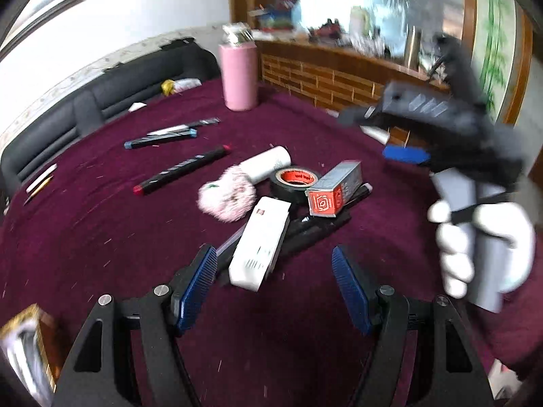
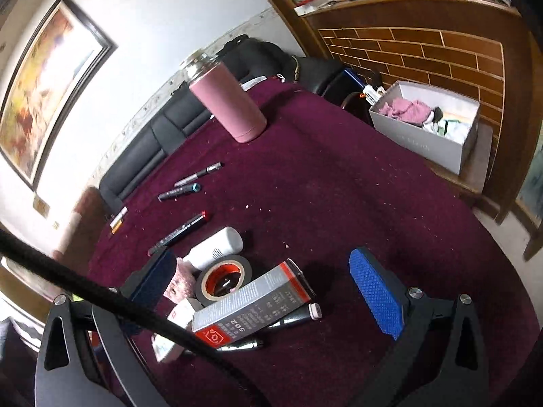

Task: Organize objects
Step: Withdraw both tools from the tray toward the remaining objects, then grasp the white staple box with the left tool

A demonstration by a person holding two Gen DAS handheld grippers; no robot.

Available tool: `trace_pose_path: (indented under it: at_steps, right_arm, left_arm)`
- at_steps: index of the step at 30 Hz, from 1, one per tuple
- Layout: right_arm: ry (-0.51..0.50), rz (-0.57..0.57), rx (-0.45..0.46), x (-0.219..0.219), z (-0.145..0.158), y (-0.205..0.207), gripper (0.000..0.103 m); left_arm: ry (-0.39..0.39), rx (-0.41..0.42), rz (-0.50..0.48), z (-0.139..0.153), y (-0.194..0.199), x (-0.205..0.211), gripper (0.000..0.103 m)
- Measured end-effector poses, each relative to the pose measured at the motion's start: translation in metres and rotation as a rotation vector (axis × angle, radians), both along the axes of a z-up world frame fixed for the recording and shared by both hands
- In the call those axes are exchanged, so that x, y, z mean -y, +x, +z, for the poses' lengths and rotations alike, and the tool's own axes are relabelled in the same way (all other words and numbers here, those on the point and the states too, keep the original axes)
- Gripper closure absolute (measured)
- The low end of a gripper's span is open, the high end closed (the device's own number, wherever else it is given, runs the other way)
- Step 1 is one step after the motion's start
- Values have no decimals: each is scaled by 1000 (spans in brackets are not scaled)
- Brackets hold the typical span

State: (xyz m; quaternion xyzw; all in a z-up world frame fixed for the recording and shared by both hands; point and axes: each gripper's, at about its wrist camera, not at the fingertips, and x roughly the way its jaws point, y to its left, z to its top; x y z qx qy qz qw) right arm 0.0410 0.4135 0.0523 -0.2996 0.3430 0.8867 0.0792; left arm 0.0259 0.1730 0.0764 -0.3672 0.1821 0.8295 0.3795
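A pile lies on the maroon tablecloth: a white box, a grey and red box, a black tape roll, a white bottle, a pink fluffy ball and dark pens. My left gripper is open and empty just in front of the white box. My right gripper is open and empty above the pile, over the grey and red box and tape roll. It also shows, blurred, in the left wrist view.
Markers and pens lie further back left. A pink flask stands at the far edge. An open grey box with pink cloth sits off the table's right side. A black sofa is behind. A black cable crosses the right wrist view.
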Motion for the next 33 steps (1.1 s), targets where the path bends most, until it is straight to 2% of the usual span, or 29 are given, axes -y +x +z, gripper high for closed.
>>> trace_pose_path:
  at_steps: [4, 6, 7, 8, 9, 13, 16, 20, 24, 28, 30, 33]
  right_arm:
    - [1, -1, -12, -4, 3, 0, 0]
    - [-2, 7, -7, -3, 2, -1, 0]
    - [-6, 11, -3, -4, 0, -4, 0]
    - [-9, 14, -1, -4, -1, -5, 0]
    - [-12, 16, 1, -4, -2, -5, 0]
    - [-14, 34, 4, -1, -6, -9, 0]
    - [-22, 34, 22, -2, -11, -12, 0]
    - [-45, 5, 42, -8, -19, -12, 0]
    - [-78, 5, 18, -11, -22, -11, 0]
    - [-158, 19, 77, -17, -41, -28, 0]
    - [-161, 42, 71, -16, -41, -30, 0]
    - [-271, 244, 2, 5, -34, -33, 0]
  left_arm:
    - [-85, -4, -26, -25, -18, -29, 39]
    - [-104, 10, -27, -31, -23, -33, 41]
    - [-94, 20, -26, -32, -24, -33, 51]
    - [-73, 45, -26, -30, -25, -31, 77]
    - [-64, 66, -20, -28, -26, -30, 78]
    - [-5, 72, 21, -11, -20, -11, 78]
    - [73, 87, 61, 6, -4, 21, 78]
    - [126, 84, 107, 21, 23, 67, 78]
    - [147, 92, 194, 20, 44, 118, 78]
    - [185, 151, 312, 5, 45, 166, 77]
    - [185, 175, 362, -4, 41, 182, 77]
    - [214, 212, 387, -16, 39, 195, 77]
